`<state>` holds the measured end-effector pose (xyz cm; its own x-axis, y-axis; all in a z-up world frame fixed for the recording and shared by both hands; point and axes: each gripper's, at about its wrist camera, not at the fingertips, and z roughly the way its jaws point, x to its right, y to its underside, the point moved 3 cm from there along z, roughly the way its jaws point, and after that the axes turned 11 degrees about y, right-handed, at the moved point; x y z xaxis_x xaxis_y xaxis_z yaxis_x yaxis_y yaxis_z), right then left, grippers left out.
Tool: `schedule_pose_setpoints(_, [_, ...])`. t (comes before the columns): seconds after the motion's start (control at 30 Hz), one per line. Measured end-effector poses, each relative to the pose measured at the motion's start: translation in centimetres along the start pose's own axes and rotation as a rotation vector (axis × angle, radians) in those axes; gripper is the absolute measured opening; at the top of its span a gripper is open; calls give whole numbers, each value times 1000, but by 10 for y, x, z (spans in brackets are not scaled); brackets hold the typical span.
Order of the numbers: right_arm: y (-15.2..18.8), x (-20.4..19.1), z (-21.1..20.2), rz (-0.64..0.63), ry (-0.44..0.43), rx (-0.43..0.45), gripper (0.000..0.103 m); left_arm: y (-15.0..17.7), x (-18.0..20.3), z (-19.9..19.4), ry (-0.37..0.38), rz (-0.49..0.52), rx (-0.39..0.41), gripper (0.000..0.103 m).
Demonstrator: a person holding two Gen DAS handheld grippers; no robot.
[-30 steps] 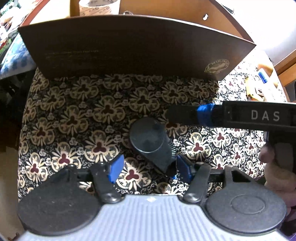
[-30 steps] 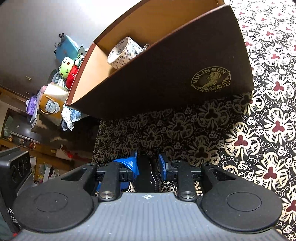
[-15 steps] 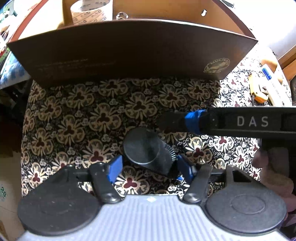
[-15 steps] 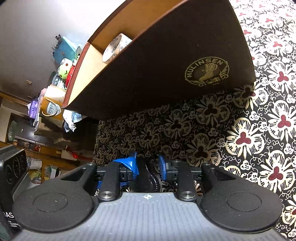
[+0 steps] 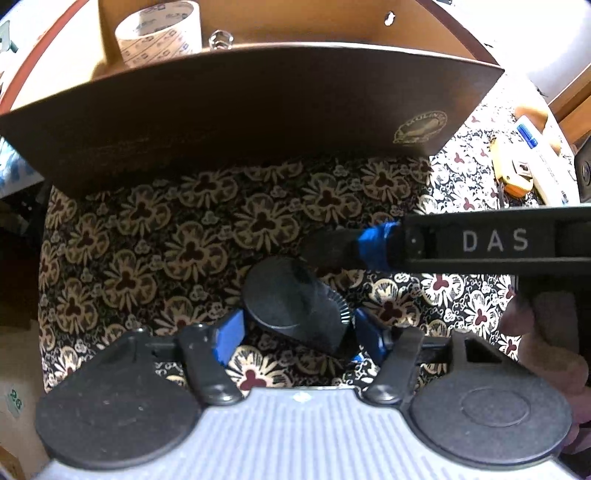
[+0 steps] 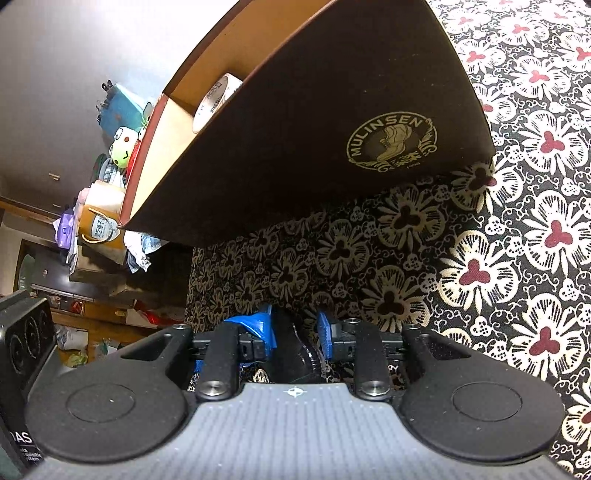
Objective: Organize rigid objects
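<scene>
A black round container (image 5: 284, 302) with a ribbed rim hangs tilted above the floral cloth (image 5: 147, 240). My left gripper (image 5: 299, 334) is shut on it, a blue pad against each side. My right gripper (image 6: 295, 328) is shut on the same black container (image 6: 291, 347) and reaches in from the right in the left wrist view, one finger (image 5: 332, 247) above the container's top. Just beyond stands a dark brown shoebox (image 5: 258, 122), its near wall higher than the container. The same shoebox (image 6: 332, 129) bears a gold MULINSEN logo. Inside it lie a tape roll (image 5: 159, 31) and a small metal ring.
A yellow tool (image 5: 513, 166) and a white tube with a blue label (image 5: 532, 144) lie on the cloth right of the box. A person's hand (image 5: 546, 343) holds the right gripper's handle. Past the table's left edge (image 6: 192, 280) is room clutter with a green plush toy (image 6: 123, 146).
Both grippers have risen together with the black container, closing on the box. More of the box's inside and the tape roll shows now. Neither jaw opening has changed.
</scene>
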<state>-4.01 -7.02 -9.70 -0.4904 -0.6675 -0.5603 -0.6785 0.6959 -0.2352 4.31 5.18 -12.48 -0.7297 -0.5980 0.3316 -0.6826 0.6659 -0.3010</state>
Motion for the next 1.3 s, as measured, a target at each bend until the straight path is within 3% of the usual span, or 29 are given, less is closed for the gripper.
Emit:
schedule_pose_setpoints(0.37, [-3,11,-6,47,-3,13,9,-9,7,9,51,71,49,67])
schedule_pose_setpoints(0.63, [-5,24,-15,72,16,38,9,-8,11,11,37,155,77,67])
schedule_pose_setpoints(1.3, [-3,15,-2,23,2,-19,9,19,-3,-3,142,117,53,70])
